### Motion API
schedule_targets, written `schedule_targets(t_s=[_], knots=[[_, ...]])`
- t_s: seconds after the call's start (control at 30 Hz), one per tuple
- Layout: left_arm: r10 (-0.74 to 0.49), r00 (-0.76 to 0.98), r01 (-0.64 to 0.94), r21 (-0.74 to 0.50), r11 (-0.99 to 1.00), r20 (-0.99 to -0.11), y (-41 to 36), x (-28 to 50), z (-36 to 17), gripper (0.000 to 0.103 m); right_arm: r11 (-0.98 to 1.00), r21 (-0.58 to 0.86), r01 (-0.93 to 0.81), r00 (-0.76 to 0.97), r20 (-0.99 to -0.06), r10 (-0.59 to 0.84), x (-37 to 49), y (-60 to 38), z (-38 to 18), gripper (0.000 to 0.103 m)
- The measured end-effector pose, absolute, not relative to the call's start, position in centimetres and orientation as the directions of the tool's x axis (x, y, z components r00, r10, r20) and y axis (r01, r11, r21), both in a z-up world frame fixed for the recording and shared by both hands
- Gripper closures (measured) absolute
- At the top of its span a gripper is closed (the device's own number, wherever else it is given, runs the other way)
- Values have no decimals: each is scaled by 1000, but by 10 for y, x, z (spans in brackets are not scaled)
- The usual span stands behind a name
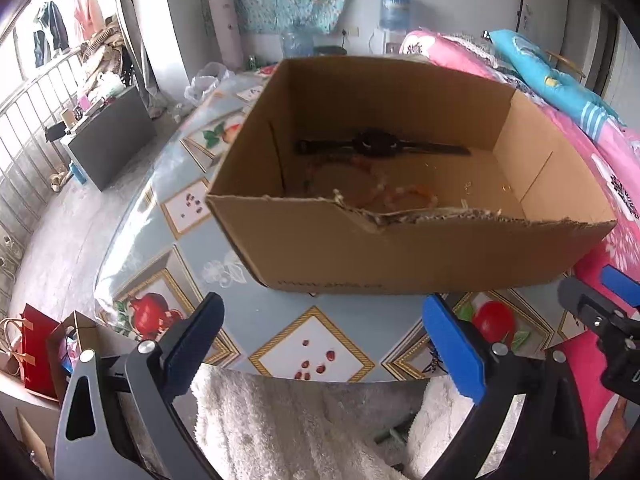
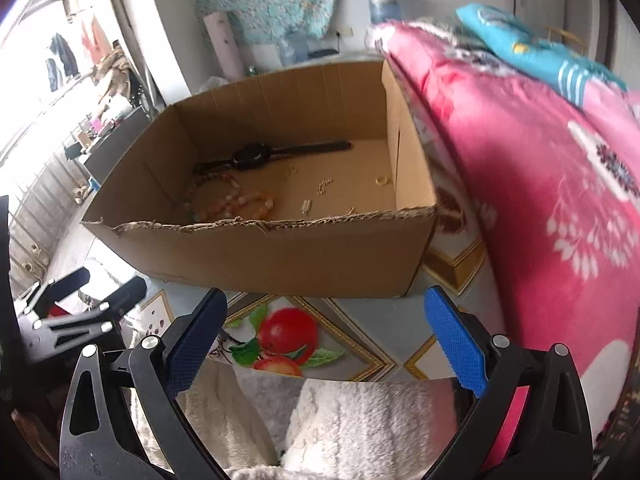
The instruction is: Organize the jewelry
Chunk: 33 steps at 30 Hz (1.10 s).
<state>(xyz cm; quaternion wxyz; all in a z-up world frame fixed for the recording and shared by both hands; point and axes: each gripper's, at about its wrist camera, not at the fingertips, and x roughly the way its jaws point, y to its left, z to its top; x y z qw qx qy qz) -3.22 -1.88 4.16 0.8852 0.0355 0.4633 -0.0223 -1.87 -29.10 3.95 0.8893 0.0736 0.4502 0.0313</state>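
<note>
An open cardboard box (image 1: 420, 256) (image 2: 280, 252) stands on the round table. Inside lie a black wristwatch (image 1: 376, 145) (image 2: 256, 156), an orange and white bead necklace (image 1: 384, 196) (image 2: 236, 204), and small pale pieces: a ring (image 2: 382, 180), a short chain (image 2: 324, 186) and an earring (image 2: 306, 205). My left gripper (image 1: 320, 344) is open and empty, in front of the box near the table's front edge. My right gripper (image 2: 324, 340) is open and empty, in front of the box's right half. It also shows in the left wrist view (image 1: 612, 304).
The table (image 1: 160, 208) has a blue cloth with fruit pictures. A pink floral quilt (image 2: 540, 184) and blue pillow (image 1: 548, 76) lie to the right. A white fluffy fabric (image 1: 288, 424) lies below the table's edge. Bags (image 1: 36, 344) and a grey cabinet (image 1: 112, 136) stand at left.
</note>
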Motion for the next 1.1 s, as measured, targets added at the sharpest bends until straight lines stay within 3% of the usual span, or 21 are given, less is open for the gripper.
schedule_targets(t_s=[0.37, 1.1], knots=[[-45, 520, 92, 4, 996, -853, -26, -22, 36, 6, 997, 78, 28, 564, -824, 49, -7, -281, 32, 8], [-36, 504, 104, 20, 994, -863, -33, -10, 35, 6, 994, 84, 68, 538, -842, 34, 4, -287, 28, 8]])
